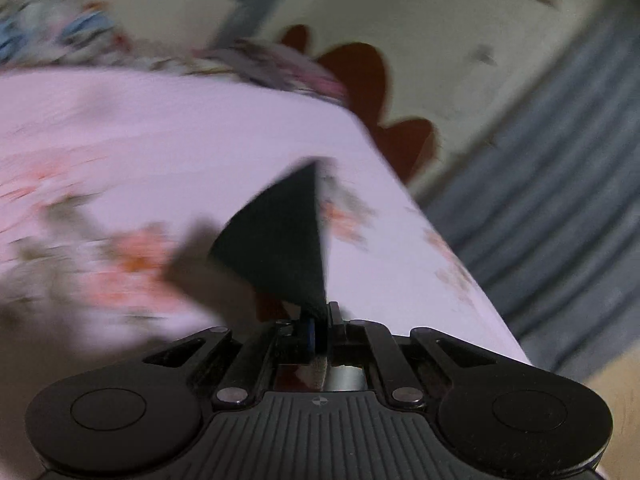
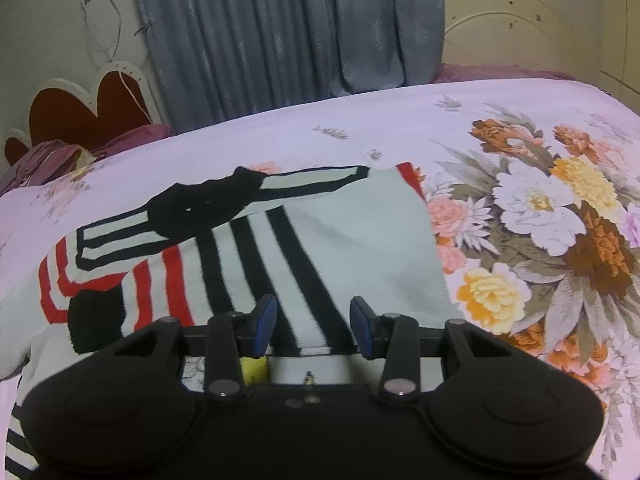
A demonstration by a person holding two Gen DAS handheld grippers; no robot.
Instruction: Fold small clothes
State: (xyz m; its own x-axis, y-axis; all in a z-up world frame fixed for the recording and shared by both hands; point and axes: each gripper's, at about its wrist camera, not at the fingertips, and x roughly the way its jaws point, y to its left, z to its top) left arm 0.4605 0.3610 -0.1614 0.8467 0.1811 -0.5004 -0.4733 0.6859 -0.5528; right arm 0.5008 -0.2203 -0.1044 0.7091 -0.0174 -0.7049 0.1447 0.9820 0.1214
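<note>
Stripes fill the space ahead of your right gripper [image 2: 312, 322]: a white knitted garment [image 2: 352, 240] with black and red bands lies flat on the floral pink bedsheet [image 2: 540, 208], and your blue-padded fingers [image 2: 264, 320] stand spread apart just above its near edge, with two of the black bands running away between them. Nothing sits between those fingers. A black-banded sleeve [image 2: 224, 200] is folded across the garment's far side, ahead of the tool and to its left. Beyond the bed's far edge you face a grey curtain [image 2: 280, 40], with a dark red scalloped headboard [image 2: 88, 108] off to the far left.

Your left gripper [image 1: 316, 312] shows its fingers pressed close together, pinching a dark piece of cloth [image 1: 284, 236] that rises as a triangle straight ahead of the tips. This view is heavily motion-blurred, so you cannot tell from it which part of the garment that cloth is. Behind the pinched cloth the same pink sheet [image 1: 180, 128] spreads to the left, its edge falling away to the right of the tool, where the grey curtain [image 1: 560, 184] and the red headboard shape [image 1: 360, 80] show past it.
</note>
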